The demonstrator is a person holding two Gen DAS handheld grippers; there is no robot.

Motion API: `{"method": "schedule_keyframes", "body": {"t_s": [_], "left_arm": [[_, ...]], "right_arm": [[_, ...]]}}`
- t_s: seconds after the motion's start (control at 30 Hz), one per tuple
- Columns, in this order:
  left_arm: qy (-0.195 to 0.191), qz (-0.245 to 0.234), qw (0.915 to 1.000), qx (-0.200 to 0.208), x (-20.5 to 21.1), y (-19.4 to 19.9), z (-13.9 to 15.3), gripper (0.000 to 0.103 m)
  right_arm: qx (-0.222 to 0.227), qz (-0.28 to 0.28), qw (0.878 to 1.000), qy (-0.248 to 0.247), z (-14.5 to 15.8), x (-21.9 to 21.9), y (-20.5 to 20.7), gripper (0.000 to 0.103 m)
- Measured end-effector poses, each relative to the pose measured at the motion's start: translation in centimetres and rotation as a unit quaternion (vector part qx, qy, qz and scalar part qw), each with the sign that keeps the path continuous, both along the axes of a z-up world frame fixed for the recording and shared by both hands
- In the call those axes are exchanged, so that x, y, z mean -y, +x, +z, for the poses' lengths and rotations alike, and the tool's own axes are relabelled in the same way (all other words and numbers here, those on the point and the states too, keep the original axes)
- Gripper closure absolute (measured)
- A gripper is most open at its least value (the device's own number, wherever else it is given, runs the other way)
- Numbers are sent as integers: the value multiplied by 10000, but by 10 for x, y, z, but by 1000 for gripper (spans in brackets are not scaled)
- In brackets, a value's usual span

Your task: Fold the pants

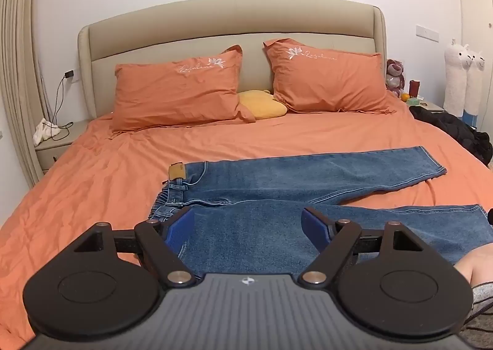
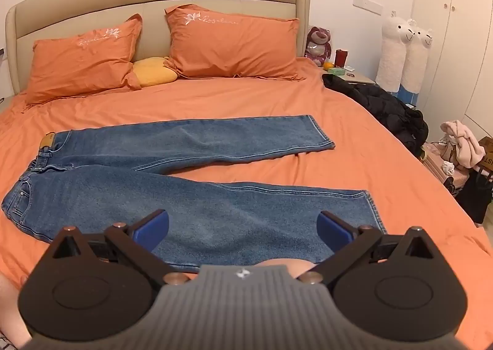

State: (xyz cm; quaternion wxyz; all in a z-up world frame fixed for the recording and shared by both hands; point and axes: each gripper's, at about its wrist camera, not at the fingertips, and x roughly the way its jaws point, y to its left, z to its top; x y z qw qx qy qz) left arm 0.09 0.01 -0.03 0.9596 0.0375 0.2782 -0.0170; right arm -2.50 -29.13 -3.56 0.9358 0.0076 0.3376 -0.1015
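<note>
Left gripper point(image 1: 248, 227): jaws spread wide, nothing between the blue pads, hovering tilted down over the seat and upper thigh of the near leg.
Waistband point(image 1: 172, 193): at the left end of the jeans, leather patch uppermost, just ahead and left of the left gripper; nearer this hand than the other.
Jeans point(image 2: 185, 196): spread flat on the orange bedspread point(image 2: 354, 146), unfolded, long axis running left to right across both views, legs parted in a shallow V.
Far leg point(image 2: 215, 137): angled away toward the pillows point(image 2: 231, 45), hem near mid-bed.
Near leg point(image 2: 262, 211): closest to the bed's front edge, hem at the right.
Right gripper point(image 2: 243, 228): also wide open and empty, angled down above the lower part of the near leg, hem just ahead and right of it; nearer this hand.
Likely pivot of the coming move: near leg lying directly below both grippers, far leg beyond it, so a lengthwise fold looks a matter of carrying one leg across onto the other.
Hidden or cut off: near edge of the near leg behind both gripper bodies; contact with denim impossible to tell; person visible only as bare skin and a striped sleeve at the frame edges.
</note>
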Motion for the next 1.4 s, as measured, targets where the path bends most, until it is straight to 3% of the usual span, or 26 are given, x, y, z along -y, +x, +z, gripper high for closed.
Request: {"method": "schedule_keyframes", "body": {"t_s": [1.4], "left_arm": [[-60,-215,9997,-112,2,8,-7,13]], "right_arm": [[-124,-413,9991,-21,4,-2,-4,5]]}}
